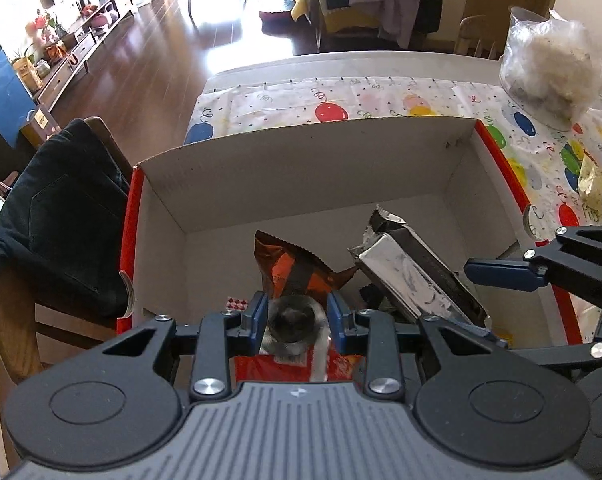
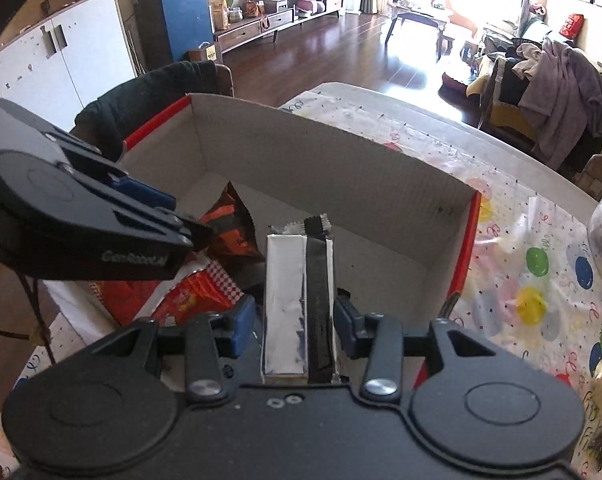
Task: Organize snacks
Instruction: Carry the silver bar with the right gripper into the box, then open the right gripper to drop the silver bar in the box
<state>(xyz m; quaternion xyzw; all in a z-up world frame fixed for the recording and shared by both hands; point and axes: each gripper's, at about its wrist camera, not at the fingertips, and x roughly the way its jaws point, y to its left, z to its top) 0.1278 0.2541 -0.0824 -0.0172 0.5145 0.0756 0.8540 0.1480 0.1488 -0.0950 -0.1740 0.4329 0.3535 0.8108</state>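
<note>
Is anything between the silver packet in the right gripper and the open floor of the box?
Nothing visible. The right gripper holds the silver packet over the cardboard box; bare floor lies ahead, the orange bag off to its left.

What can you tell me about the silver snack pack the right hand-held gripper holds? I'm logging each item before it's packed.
The silver snack pack is a long, box-shaped foil packet, shiny and creased, with a black band running lengthwise and a crimped, serrated end seal pointing away from the camera. It sits clamped between the blue pads of the right hand-held gripper, tilted, over the open cardboard box. Beside it lies an orange-and-black bag; whether they touch is unclear.
</note>
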